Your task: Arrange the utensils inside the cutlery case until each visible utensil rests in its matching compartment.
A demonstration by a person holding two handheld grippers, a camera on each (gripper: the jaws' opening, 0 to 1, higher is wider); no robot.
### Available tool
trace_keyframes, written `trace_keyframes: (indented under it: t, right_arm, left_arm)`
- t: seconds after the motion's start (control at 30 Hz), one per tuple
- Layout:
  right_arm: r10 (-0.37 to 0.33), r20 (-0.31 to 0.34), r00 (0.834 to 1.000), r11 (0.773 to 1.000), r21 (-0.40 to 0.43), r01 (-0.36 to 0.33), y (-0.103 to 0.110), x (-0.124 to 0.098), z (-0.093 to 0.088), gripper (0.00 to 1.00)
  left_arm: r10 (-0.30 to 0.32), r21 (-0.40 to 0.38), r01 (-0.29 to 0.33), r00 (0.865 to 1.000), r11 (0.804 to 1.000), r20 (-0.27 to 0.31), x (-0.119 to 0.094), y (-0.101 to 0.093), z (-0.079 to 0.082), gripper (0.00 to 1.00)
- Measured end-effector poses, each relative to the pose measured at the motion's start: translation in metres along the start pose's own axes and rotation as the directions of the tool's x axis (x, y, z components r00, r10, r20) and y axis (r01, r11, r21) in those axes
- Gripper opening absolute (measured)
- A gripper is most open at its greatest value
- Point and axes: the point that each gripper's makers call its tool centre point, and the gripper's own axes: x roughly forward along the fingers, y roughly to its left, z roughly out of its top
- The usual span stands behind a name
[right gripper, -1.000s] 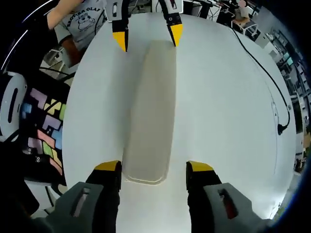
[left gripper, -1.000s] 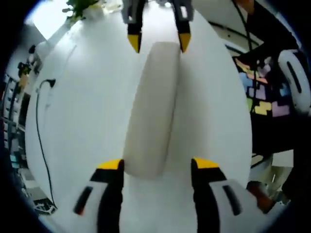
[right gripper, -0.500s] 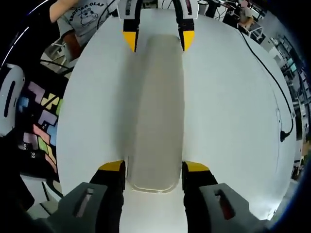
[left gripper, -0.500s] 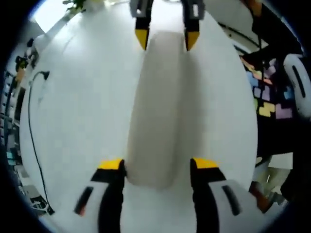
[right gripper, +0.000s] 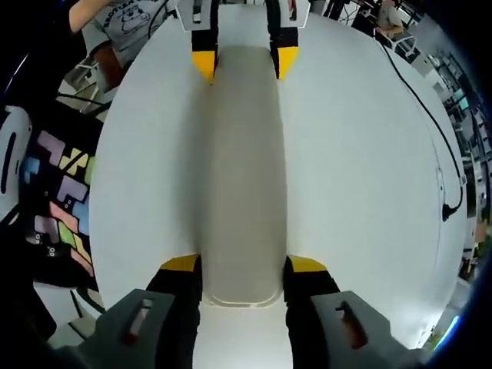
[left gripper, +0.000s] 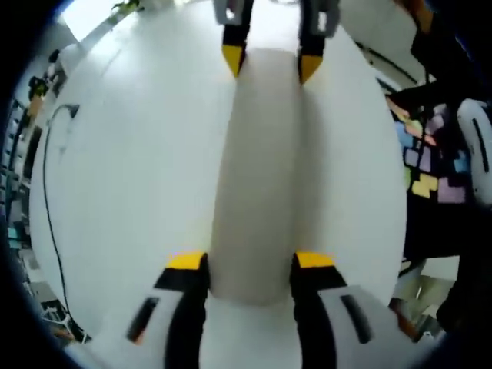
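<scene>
A long beige cutlery case point(left gripper: 257, 161) lies closed on the white table point(left gripper: 131, 154), so no utensils can be seen. In the left gripper view, my left gripper point(left gripper: 250, 261) holds the near end of the case, its yellow-tipped jaws pressed against both sides. At the far end, my right gripper point(left gripper: 270, 61) clamps the case in the same way. The right gripper view shows the case point(right gripper: 242, 169) lengthwise from the other end. There my right gripper point(right gripper: 242, 265) grips the near end and my left gripper point(right gripper: 244, 63) the far one.
A black cable point(left gripper: 46, 177) runs along the table's left side; in the right gripper view the cable point(right gripper: 430, 131) is on the right. A colourful puzzle mat point(right gripper: 61, 200) lies on the floor beside the table. A person in a grey shirt point(right gripper: 123, 31) stands beyond the far edge.
Both grippers have moved in along the case ends and narrowed their jaws until they press against the case's sides. The case stays flat on the table.
</scene>
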Motion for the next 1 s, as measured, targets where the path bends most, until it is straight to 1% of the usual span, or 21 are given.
trace_keyframes:
  t: [0.07, 0.17, 0.33, 0.47, 0.53, 0.63, 0.7, 0.8, 0.83, 0.93, 1.0]
  right_arm:
    - [0.002, 0.019, 1.0, 1.0, -0.008, -0.002, 0.0, 0.0, 0.0, 0.42]
    - [0.006, 0.029, 1.0, 1.0, -0.008, -0.006, 0.0, 0.001, 0.001, 0.42]
    - [0.02, 0.042, 0.999, 1.0, -0.011, -0.02, 0.003, 0.002, 0.0, 0.42]
    - [0.022, 0.036, 0.999, 0.999, -0.029, -0.021, 0.001, 0.001, -0.007, 0.42]
    - [0.027, 0.054, 0.998, 0.999, -0.032, -0.026, -0.002, -0.003, -0.009, 0.42]
    - [0.022, 0.07, 0.997, 1.0, -0.023, -0.02, -0.01, -0.01, -0.016, 0.42]
    - [0.01, 0.081, 0.997, 1.0, -0.02, -0.008, -0.018, -0.013, -0.02, 0.42]
    - [-0.024, 0.06, 0.998, 0.999, -0.021, 0.025, -0.034, -0.018, -0.029, 0.42]
    - [-0.033, 0.058, 0.998, 0.999, -0.019, 0.034, -0.039, -0.019, -0.032, 0.42]
    - [-0.057, 0.059, 0.997, 0.998, -0.021, 0.058, -0.055, -0.022, -0.038, 0.42]
    - [-0.059, 0.041, 0.997, 0.998, -0.02, 0.06, -0.061, -0.018, -0.044, 0.42]
  left_arm:
    - [-0.002, 0.011, 0.002, 1.0, 1.0, 0.029, -0.001, 0.0, 0.0, 0.44]
    - [-0.005, 0.015, 0.005, 0.999, 1.0, 0.041, -0.001, 0.001, 0.0, 0.44]
    - [-0.011, 0.008, 0.011, 1.0, 1.0, 0.021, 0.0, -0.002, 0.001, 0.44]
    - [-0.016, -0.001, 0.016, 1.0, 1.0, 0.019, 0.002, -0.005, 0.008, 0.44]
    - [-0.012, 0.002, 0.012, 1.0, 1.0, 0.013, 0.002, -0.002, 0.012, 0.44]
    - [-0.005, 0.014, 0.005, 1.0, 1.0, 0.026, 0.0, 0.004, 0.022, 0.44]
    - [0.007, 0.024, -0.008, 1.0, 1.0, 0.009, -0.001, 0.012, 0.031, 0.44]
    - [0.028, 0.037, -0.028, 1.0, 0.999, -0.001, -0.002, 0.023, 0.043, 0.44]
    - [0.037, 0.042, -0.036, 0.999, 0.998, -0.009, -0.002, 0.03, 0.048, 0.44]
    - [0.06, 0.058, -0.058, 0.998, 0.997, -0.03, -0.003, 0.043, 0.056, 0.44]
    - [0.06, 0.063, -0.058, 0.998, 0.996, -0.022, -0.004, 0.049, 0.062, 0.44]
